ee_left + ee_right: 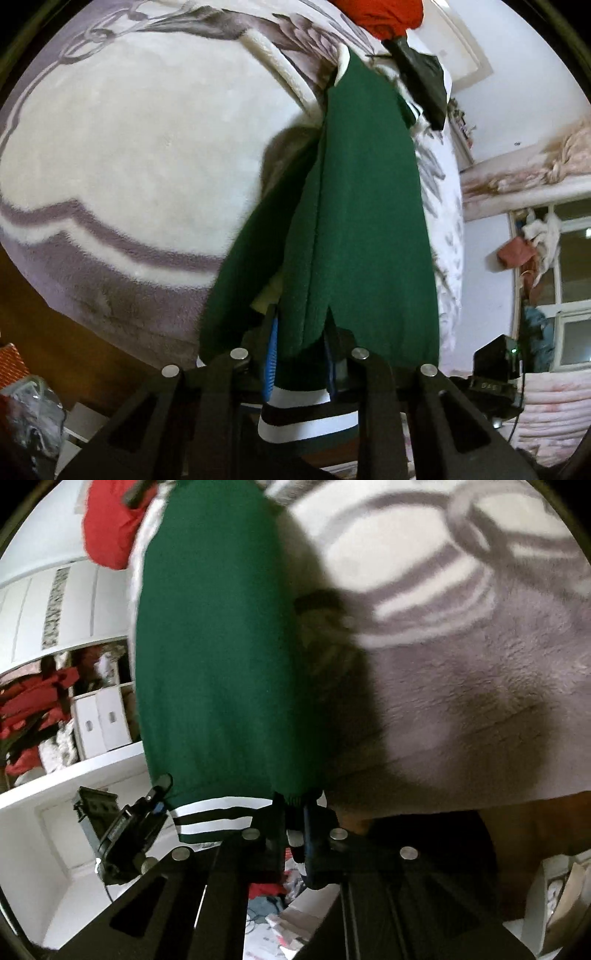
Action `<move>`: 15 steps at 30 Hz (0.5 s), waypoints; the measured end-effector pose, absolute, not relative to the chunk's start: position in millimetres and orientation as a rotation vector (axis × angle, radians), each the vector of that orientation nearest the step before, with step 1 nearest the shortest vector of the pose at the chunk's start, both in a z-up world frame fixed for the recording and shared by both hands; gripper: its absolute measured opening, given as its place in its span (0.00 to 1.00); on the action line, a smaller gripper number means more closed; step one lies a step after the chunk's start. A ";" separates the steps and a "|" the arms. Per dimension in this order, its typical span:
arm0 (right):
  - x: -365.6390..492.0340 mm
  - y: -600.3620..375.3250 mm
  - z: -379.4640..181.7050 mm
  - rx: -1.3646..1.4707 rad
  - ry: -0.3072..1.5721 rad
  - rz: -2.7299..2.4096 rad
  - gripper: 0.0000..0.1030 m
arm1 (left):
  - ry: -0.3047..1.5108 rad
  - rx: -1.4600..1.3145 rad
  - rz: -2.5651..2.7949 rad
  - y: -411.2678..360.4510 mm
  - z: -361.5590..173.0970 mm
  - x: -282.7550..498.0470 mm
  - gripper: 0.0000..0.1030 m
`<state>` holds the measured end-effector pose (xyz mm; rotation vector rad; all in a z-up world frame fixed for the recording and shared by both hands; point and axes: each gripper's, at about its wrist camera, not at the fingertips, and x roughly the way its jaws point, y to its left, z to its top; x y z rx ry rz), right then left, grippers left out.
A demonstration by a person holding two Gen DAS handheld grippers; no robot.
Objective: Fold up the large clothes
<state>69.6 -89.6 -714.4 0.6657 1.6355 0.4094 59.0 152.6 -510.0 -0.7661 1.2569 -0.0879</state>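
Above rug (pixel 122 147): both grippers' jaws clamp green sweater (pixel 362 229) hem; shelf (pixel 74 775) holds 2 white boxes (pixel 101 720).

green garment (pixel 362 206) hides left fingers (pixel 271 354); red cloth (pixel 380 14) cropped

One green garment (pixel 362 221), two grippers (pixel 301 354) (pixel 295 830)
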 end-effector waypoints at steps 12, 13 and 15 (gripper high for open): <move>77.3 -106.2 -779.0 0.632 1.811 0.415 0.24 | 1.425 -0.708 -0.111 144.9 -585.4 87.1 0.26; 77.4 -109.0 -775.6 0.635 1.809 0.440 0.33 | 1.414 -0.729 -0.123 148.6 -579.2 83.6 0.32; 74.4 -119.2 -770.5 0.618 1.777 0.457 0.59 | 1.403 -0.743 -0.134 157.4 -575.9 80.2 0.58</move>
